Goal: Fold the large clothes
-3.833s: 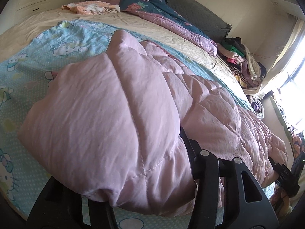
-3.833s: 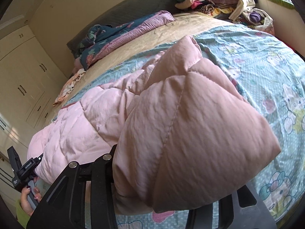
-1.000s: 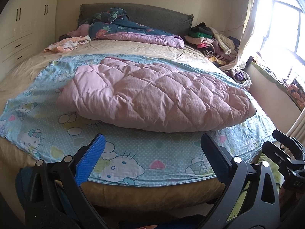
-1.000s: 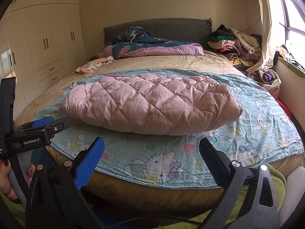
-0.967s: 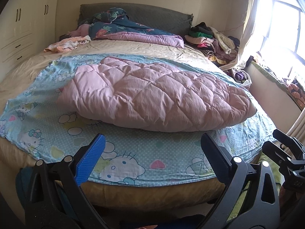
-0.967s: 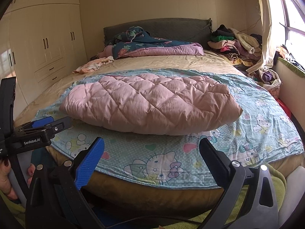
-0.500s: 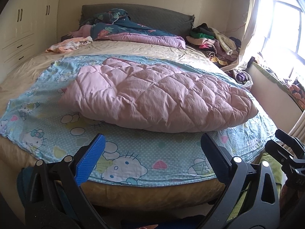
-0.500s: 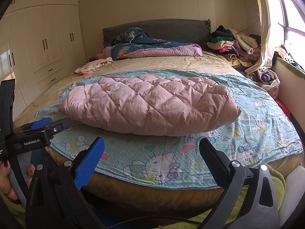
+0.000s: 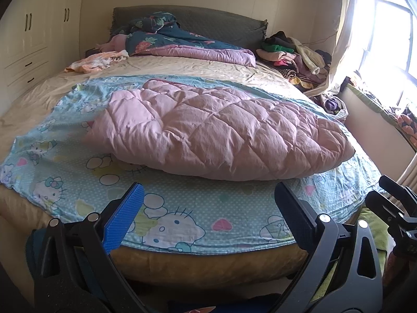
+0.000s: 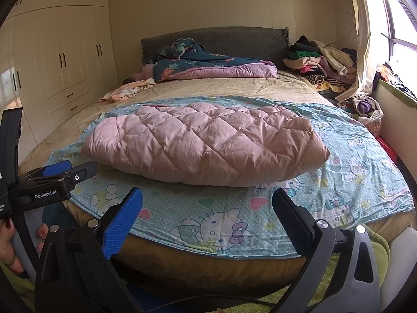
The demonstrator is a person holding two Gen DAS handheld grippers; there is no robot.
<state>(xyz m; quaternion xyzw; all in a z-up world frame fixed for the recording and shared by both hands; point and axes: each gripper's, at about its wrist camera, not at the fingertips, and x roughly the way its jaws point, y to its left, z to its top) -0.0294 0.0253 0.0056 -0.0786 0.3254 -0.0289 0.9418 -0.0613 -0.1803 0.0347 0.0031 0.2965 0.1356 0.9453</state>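
A pink quilted garment lies folded into a long puffy bundle on a light blue cartoon-print sheet at the foot of the bed. My left gripper hangs open in front of the bed's edge, well short of the garment, with nothing between its fingers. My right gripper is open too, likewise back from the bed and empty. In the right wrist view the left gripper's body shows at the left, held by a hand.
A dark floral duvet lies by the grey headboard. A heap of clothes fills the bed's far right corner near the window curtain. A small peach garment lies at the far left. White wardrobes line the left wall.
Both grippers let go of the pink garment and pulled back from the bed; it now lies folded on the sheet. Over the last second the views shifted only slightly.
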